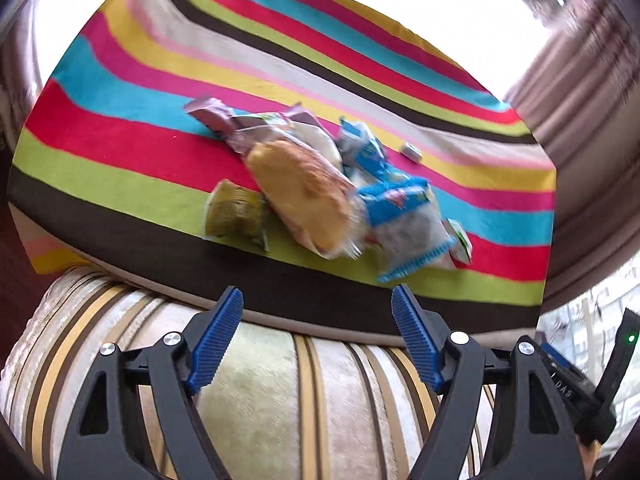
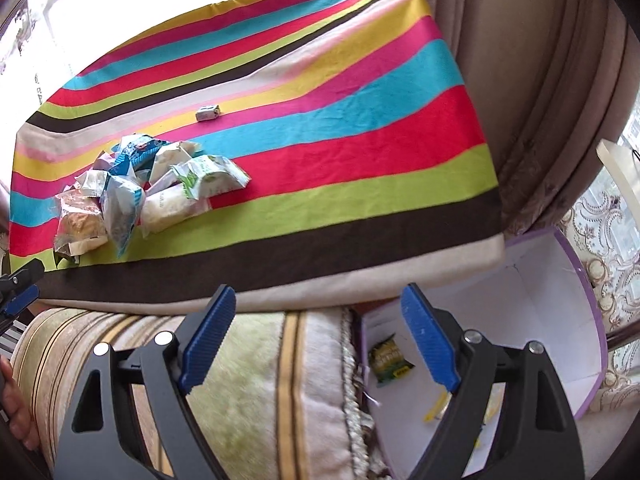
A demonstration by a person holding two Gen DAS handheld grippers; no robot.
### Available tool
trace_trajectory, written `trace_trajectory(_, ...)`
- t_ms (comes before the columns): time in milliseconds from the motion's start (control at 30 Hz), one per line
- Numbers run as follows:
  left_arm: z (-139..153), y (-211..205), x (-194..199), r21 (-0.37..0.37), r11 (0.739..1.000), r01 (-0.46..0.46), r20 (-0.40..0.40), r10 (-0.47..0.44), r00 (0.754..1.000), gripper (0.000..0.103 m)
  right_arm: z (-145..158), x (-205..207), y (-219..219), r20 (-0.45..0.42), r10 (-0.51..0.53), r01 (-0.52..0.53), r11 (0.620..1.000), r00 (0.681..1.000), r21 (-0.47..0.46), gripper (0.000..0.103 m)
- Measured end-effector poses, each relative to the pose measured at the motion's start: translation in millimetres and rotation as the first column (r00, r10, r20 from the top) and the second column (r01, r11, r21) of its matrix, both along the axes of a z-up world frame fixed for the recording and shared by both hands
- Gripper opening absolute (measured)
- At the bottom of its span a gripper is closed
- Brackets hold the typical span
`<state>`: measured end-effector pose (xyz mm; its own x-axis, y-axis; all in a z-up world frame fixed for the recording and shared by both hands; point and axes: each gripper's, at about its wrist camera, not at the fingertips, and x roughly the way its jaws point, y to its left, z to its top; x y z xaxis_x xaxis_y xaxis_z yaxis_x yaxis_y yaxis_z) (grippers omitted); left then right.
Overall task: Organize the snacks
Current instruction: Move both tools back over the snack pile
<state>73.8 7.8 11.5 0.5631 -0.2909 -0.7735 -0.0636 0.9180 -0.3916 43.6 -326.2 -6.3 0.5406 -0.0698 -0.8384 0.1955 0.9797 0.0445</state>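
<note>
A: Position of the snacks?
B: Heap of snack packets lay on the striped cloth, toward its near edge. In the left wrist view a clear-wrapped bun sat on top, a green packet just left of it, blue-and-white packets to its right, a purple wrapper at the far end. One small wrapped item lay apart, farther back on the right.

A: Same heap from the other side?
B: Yes. In the right wrist view the pile sat at the left of the cloth, the small item alone beyond it.

A: Tongs?
B: Left gripper released, blue pads spread, nothing between them; it hung over a striped cushion, short of the cloth's edge. Right gripper also released and empty, over the same cushion.

A: Any container?
B: A purple box with a white inside stood near right, below the cloth's corner. One green-and-yellow packet lay in it; yellow bits lower down were too blurred to name.

A: Anything else?
B: Left gripper's tip showed at the left edge of the right wrist view, a hand below it. Curtains hung at the right.
</note>
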Motion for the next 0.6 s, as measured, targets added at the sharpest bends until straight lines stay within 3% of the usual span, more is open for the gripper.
trace_trajectory(233,-16,26,14,-0.044,0.996,-0.084,-0.042,0.082,0.996,0.070,-5,24,19,-0.013,0.025,-0.026,0.999,1.000,-0.032,0.085)
trace_trajectory(600,-28,45,51,0.030,0.989,-0.145,-0.064,0.147,0.987,0.070,-12,75,47,-0.026,0.055,-0.057,0.995,0.998,-0.077,0.085)
